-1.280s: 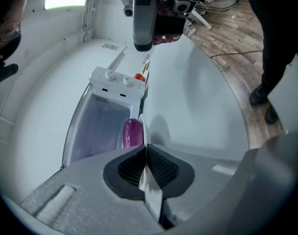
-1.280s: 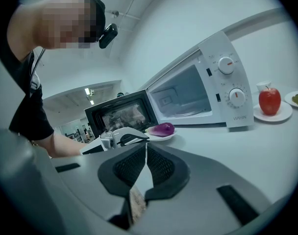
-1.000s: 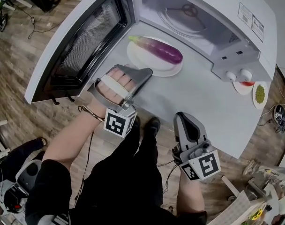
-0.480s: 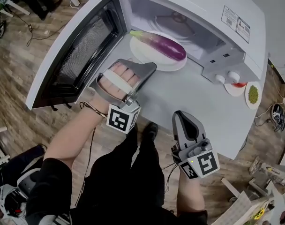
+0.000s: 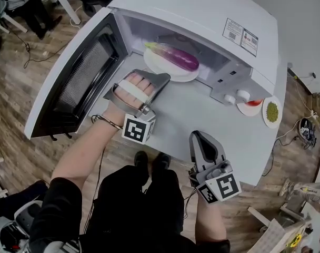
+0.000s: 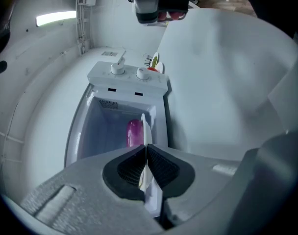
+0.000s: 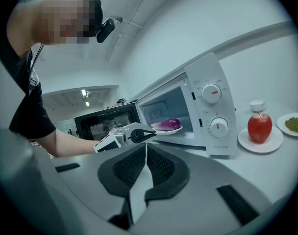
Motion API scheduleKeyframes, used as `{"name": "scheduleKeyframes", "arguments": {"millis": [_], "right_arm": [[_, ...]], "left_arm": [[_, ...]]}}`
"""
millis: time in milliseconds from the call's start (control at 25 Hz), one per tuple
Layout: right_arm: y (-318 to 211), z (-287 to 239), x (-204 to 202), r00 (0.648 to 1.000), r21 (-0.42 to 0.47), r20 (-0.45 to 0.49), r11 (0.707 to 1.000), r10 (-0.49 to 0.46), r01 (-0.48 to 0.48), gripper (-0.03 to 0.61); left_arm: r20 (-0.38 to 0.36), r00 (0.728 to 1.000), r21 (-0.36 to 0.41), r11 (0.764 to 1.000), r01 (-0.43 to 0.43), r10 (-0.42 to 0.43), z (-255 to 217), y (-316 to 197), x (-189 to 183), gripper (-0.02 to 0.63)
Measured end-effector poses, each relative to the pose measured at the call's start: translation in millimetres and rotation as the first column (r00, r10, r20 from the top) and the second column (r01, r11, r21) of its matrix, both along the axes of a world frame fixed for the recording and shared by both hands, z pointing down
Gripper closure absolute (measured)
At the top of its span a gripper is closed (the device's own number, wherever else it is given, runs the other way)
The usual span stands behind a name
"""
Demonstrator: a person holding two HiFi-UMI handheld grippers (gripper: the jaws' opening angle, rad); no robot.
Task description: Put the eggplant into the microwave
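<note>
The white table (image 5: 202,115) fills the middle of the head view. The microwave (image 5: 191,9) stands on it at 12 o'clock. Its door (image 5: 70,83) is swung wide open toward 9 o'clock, its dark window facing up.

The plate (image 5: 176,77) is at the mouth of the cavity, part under the microwave's roof, with its near rim reaching out toward 6 o'clock. Whether it rests on the cavity floor I cannot tell.

The left gripper (image 5: 162,78) comes in from 7 o'clock of the plate. Its jaws are closed on the plate's rim: in the left gripper view the thin white edge runs between the two dark pads.

The right gripper (image 5: 198,136) hangs at 5 o'clock of the plate, well apart from it, over the table's near edge. Its jaws are closed tip to tip with nothing between them.

The eggplant (image 5: 173,56) lies on the plate, just inside the opening. Its green stem end points to 10 o'clock and its purple end to 4 o'clock.

At 3 o'clock of the microwave's two knobs (image 5: 243,95), an apple (image 7: 260,127) sits on a small plate. Just beside it, further toward 3 o'clock, is a dish of something green (image 5: 271,111).
</note>
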State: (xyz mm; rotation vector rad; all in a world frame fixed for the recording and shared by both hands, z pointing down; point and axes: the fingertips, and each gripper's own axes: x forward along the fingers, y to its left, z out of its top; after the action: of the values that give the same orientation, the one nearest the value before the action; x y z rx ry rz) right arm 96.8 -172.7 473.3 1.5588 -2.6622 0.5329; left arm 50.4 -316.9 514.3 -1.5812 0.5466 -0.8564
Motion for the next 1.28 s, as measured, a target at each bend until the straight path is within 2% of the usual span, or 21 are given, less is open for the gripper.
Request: {"name": "scheduleKeyframes", "arguments": {"millis": [320, 640, 720, 840, 880, 1000, 1280], "right_arm": [[-18.5, 2.6, 13.2, 1.0, 0.007, 0.011, 1.0, 0.013, -0.014, 0.56], [-37.3, -14.5, 12.5, 0.999, -0.004, 0.04, 1.0, -0.015, 0.015, 0.56], [-41.3, -20.5, 13.2, 0.999, -0.007, 0.047, 1.0, -0.021, 0.021, 0.56], [-46.2, -27.4, 14.6, 0.998, -0.014, 0.057, 1.0, -0.027, 0.028, 0.56], [-47.6, -28.9, 15.4, 0.998, -0.017, 0.059, 0.999, -0.028, 0.029, 0.56], [-50.8, -32.5, 17.6, 0.998, -0.026, 0.061, 0.999, -0.032, 0.034, 0.56], [-53.2, -35.7, 20.7, 0.997, -0.05, 0.072, 0.998, -0.036, 0.04, 0.56]], "left_arm": [[0.018, 1.0, -0.016, 1.0, -0.016, 0.016, 11.0, -22.7, 17.2, 0.597], [0.19, 0.981, -0.139, 0.988, 0.074, -0.047, 16.2, -49.1, 16.5, 0.595], [0.218, 0.975, -0.197, 0.976, 0.098, -0.054, 19.8, -52.7, 17.7, 0.595], [0.246, 0.968, -0.332, 0.934, 0.129, -0.046, 31.4, -50.4, 19.6, 0.595], [0.248, 0.968, -0.355, 0.925, 0.135, -0.046, 32.1, -51.5, 21.1, 0.595], [0.239, 0.968, -0.329, 0.932, 0.152, -0.074, 21.6, -67.5, 27.2, 0.595], [0.265, 0.955, -0.354, 0.908, 0.226, -0.134, 18.5, -90.4, 33.6, 0.594]]}}
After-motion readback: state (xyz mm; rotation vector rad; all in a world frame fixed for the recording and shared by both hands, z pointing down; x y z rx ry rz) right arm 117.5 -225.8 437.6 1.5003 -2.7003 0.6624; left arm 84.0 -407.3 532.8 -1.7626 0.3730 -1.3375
